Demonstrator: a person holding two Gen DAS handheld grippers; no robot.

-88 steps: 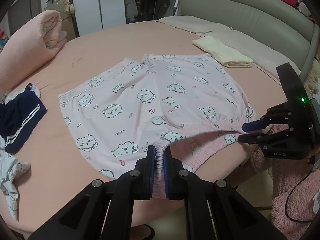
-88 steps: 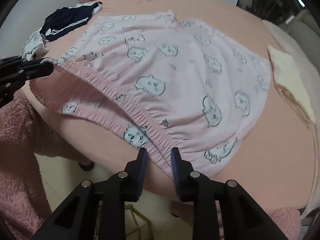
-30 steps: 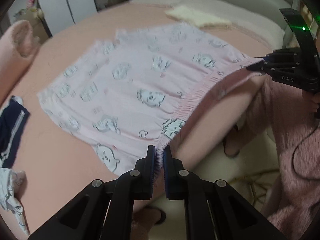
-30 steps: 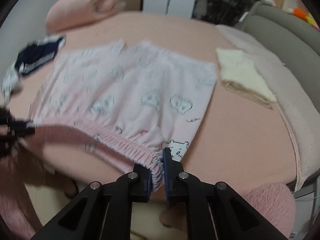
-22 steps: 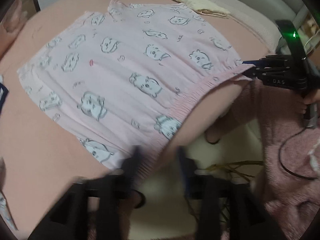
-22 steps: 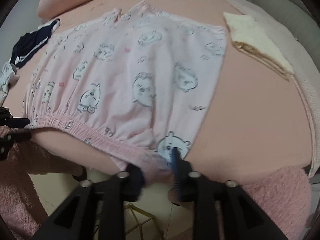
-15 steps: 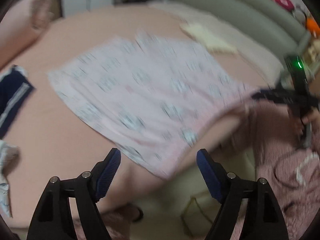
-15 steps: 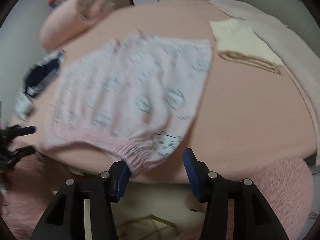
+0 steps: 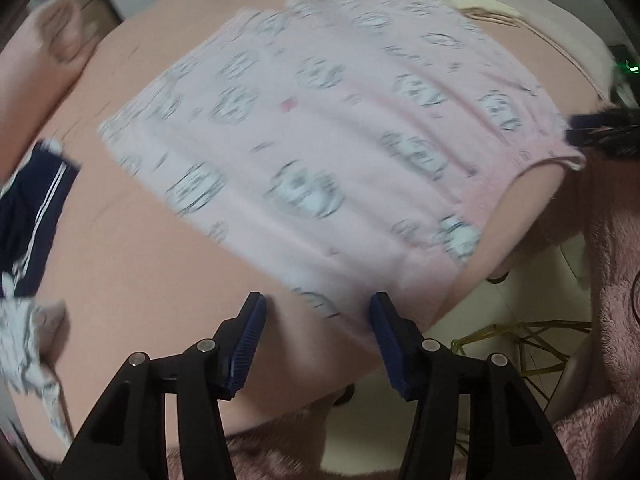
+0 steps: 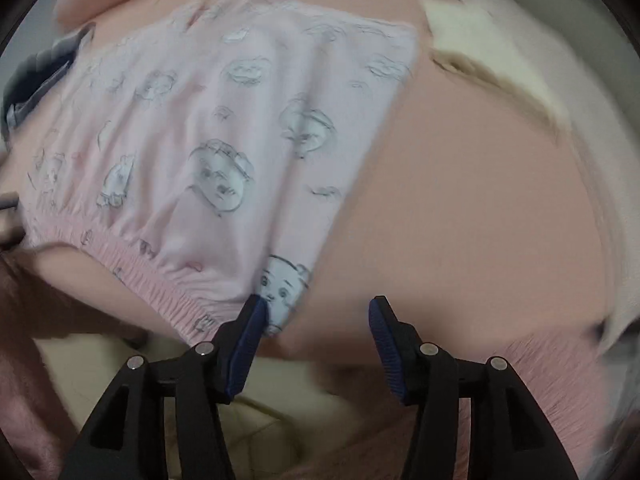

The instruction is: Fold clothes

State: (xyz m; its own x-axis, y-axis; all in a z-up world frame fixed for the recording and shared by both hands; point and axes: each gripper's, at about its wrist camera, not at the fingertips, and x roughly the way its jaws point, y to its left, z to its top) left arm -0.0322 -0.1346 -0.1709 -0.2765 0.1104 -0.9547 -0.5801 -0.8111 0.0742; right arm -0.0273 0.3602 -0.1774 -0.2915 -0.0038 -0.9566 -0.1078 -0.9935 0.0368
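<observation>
On the far left of the left wrist view a navy garment with white stripes [image 9: 28, 220] and a crumpled white printed piece [image 9: 24, 344] lie out of the way, probably waiting their turn. The pink bed [image 9: 132, 264] carries the pink printed shorts [image 9: 320, 128], laid flat and face up, legs toward the far side and the gathered elastic waistband [image 10: 132, 264] along the near edge, likely so both waist corners are easy to reach. The left hand-held gripper [image 9: 316, 320] hangs over the shorts' left waist corner with its jaws spread and now closing; cloth lies under the gap, yet neither pad presses it. The right hand-held gripper [image 10: 316, 322] is spread too, jaws opening, its left pad just beside the right waist corner and bare bed sheet between the jaws. The shorts are pale pink with cartoon animal faces, smooth apart from the ruched band. A folded cream cloth [image 10: 492, 52] lies at the far right.
</observation>
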